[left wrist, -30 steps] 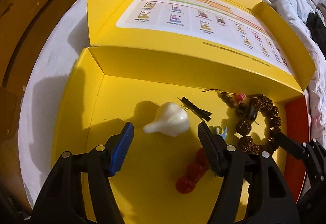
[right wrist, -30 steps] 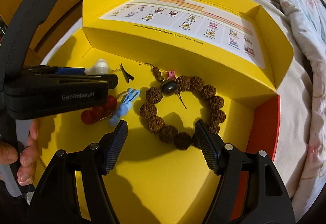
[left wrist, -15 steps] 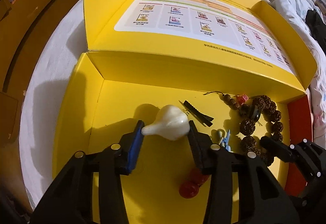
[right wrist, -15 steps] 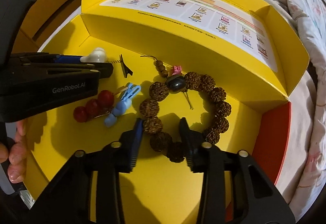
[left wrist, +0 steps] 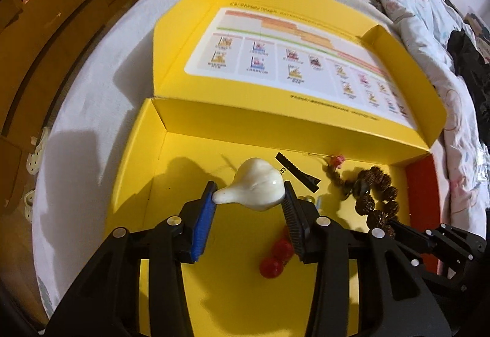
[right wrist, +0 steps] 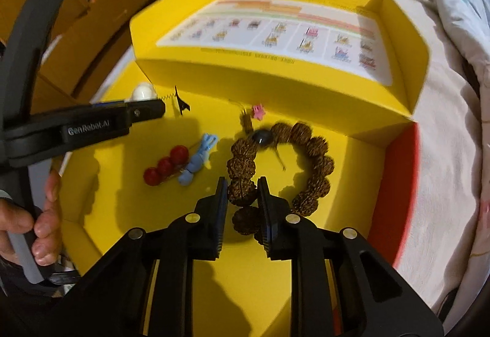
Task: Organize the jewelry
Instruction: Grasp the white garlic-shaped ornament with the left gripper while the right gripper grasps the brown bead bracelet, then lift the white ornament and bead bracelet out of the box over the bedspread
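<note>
Here, we had our left gripper (left wrist: pixel 249 199) pinching the white pendant (left wrist: pixel 255 188) crosswise between its pads. Our right gripper (right wrist: pixel 242 194), just closing, clamped one bead of the brown bracelet (right wrist: pixel 309 153), whose loop trailed ahead and rightward.

A strong light from above and behind the cameras is brightening the yellow box (left wrist: pixel 144 171), while the room toward the picture edges is sinking into dimness. The gripper arms are casting hard dark shadows across the box floor and onto the white sheet (left wrist: pixel 92 98) past the box's left edge. A small glare spot is shining on the white pendant (left wrist: pixel 260 188). Fisheye distortion is bending every straight edge. Motion blur is smearing the printed lid (right wrist: pixel 275 34) and the bead bracelet (right wrist: pixel 315 159) in the right wrist view.
</note>
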The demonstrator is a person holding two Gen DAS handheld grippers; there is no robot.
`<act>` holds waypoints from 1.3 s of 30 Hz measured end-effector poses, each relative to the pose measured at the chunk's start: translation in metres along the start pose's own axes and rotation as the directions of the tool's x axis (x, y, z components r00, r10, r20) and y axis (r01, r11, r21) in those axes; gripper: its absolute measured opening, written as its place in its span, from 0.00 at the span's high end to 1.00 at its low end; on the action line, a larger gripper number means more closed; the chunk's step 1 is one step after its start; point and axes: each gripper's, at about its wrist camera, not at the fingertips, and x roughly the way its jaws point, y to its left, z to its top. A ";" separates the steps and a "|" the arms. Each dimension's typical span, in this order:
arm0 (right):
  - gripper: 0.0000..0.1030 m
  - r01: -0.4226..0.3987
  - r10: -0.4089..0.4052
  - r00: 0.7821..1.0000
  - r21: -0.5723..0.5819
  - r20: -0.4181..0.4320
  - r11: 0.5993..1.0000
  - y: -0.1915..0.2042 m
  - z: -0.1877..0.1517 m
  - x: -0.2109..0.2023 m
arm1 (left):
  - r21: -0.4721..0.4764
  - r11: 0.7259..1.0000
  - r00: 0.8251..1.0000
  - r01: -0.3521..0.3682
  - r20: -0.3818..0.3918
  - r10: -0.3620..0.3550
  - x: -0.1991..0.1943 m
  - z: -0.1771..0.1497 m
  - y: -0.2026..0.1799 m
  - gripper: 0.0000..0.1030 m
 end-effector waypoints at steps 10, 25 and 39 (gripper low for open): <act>0.80 -0.125 0.118 0.989 0.078 0.094 0.989 -0.009 -0.005 -0.053 | 0.003 1.000 0.999 0.006 0.045 -0.006 -0.032 -0.002 -0.010 0.58; 0.80 -0.234 0.202 0.955 0.129 0.218 0.964 -0.013 -0.041 -0.145 | 0.049 0.998 0.994 0.028 0.102 -0.033 -0.100 -0.031 -0.027 0.58; 0.80 -0.201 0.134 0.937 0.185 0.322 0.962 -0.036 -0.115 -0.238 | 0.091 0.993 0.993 0.076 0.082 -0.083 -0.145 -0.115 -0.031 0.58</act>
